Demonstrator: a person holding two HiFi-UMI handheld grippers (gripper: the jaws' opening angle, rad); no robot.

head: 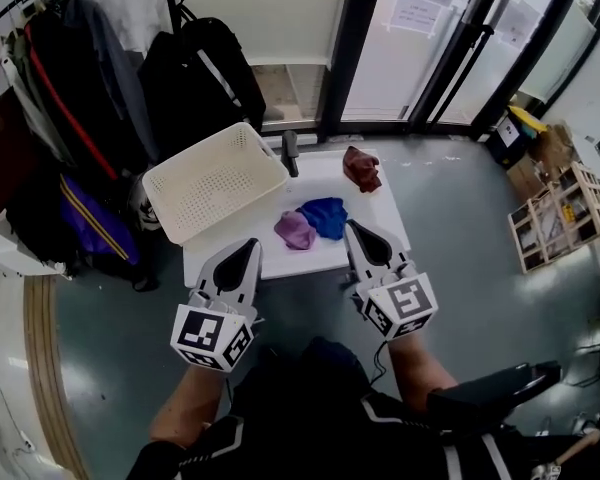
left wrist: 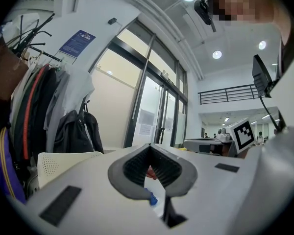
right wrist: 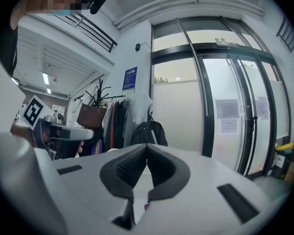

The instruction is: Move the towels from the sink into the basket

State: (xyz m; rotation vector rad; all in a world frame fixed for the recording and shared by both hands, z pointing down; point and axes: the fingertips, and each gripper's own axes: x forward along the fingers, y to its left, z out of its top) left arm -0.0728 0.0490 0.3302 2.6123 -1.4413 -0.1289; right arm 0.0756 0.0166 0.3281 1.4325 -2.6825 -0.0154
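Three towels lie on the white sink top (head: 385, 211): a dark red one (head: 361, 167) at the far right, a blue one (head: 326, 216) and a purple one (head: 295, 230) side by side near the front. A white perforated basket (head: 213, 178) rests tilted on the top's left end. My left gripper (head: 248, 246) hovers level at the front edge, shut and empty, just left of the purple towel. My right gripper (head: 353, 228) is shut and empty, its tip beside the blue towel. Slivers of the red towel (left wrist: 150, 172) and the blue towel (left wrist: 152, 199) show past the left jaws.
A dark tap (head: 290, 153) stands at the back of the sink top. Coats and bags (head: 70, 128) hang on a rack at the left, close to the basket. Glass doors (head: 430, 38) lie beyond. Wooden crates (head: 565, 213) sit on the grey floor to the right.
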